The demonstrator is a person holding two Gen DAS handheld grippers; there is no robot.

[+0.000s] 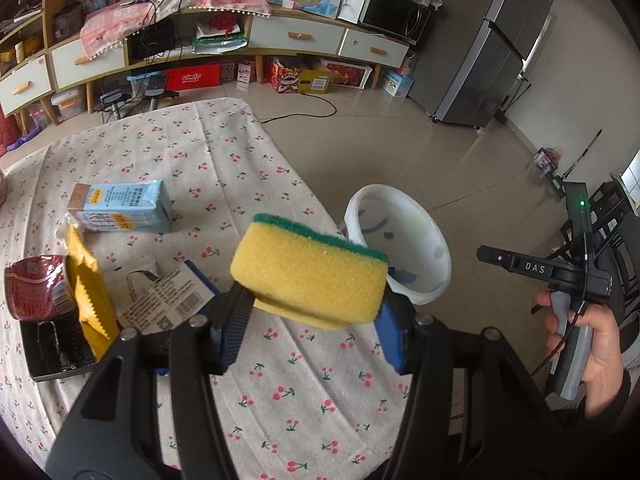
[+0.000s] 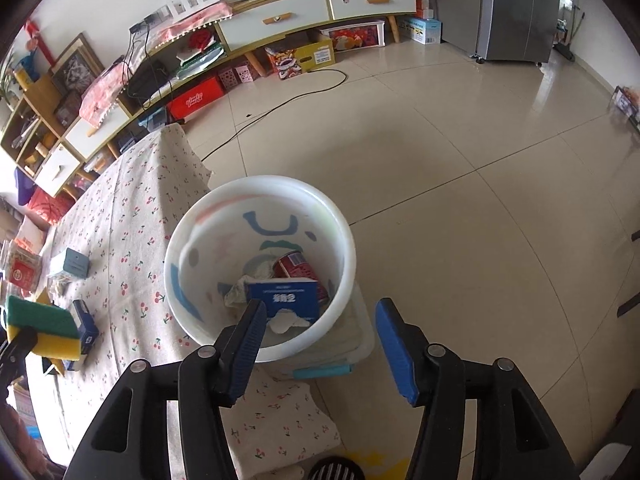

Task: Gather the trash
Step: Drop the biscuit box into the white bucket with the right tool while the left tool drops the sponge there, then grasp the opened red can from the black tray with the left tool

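Black linkage arms fill the bottom of my left wrist view, and between them my left gripper (image 1: 312, 312) is clamped on a yellow foam sponge with a green scouring top (image 1: 308, 276), held in the air above the cherry-print tablecloth (image 1: 304, 400). At two o'clock from the sponge sits the white plastic trash bucket (image 1: 438, 256), off the table's edge. At nine o'clock lies a pale blue carton with yellow labels (image 1: 122, 208). Lower, at eight o'clock, a printed white and blue packet (image 1: 170, 296), a yellow serrated-edge wrapper (image 1: 90, 300), a red crumpled packet (image 1: 34, 284) and a black tray (image 1: 56, 348) crowd together. At three o'clock a bare hand (image 1: 596, 356) grips the grey handle of the other tool.

Blue-padded fingers (image 2: 400, 356) come first in my right wrist view, and my right gripper (image 2: 320, 344) stands wide apart, holding nothing, just above the near rim of the trash bucket (image 2: 340, 236). Inside I see a blue booklet (image 2: 284, 298), a red can (image 2: 298, 268) at twelve o'clock of it, and crumpled white paper (image 2: 236, 294) at nine o'clock. Below the bucket is a clear lidded box with a teal handle (image 2: 324, 370). At nine o'clock the sponge (image 2: 42, 328) shows again, pinched in the left tool, over the tablecloth (image 2: 132, 208), with the pale carton (image 2: 74, 264) beyond it.
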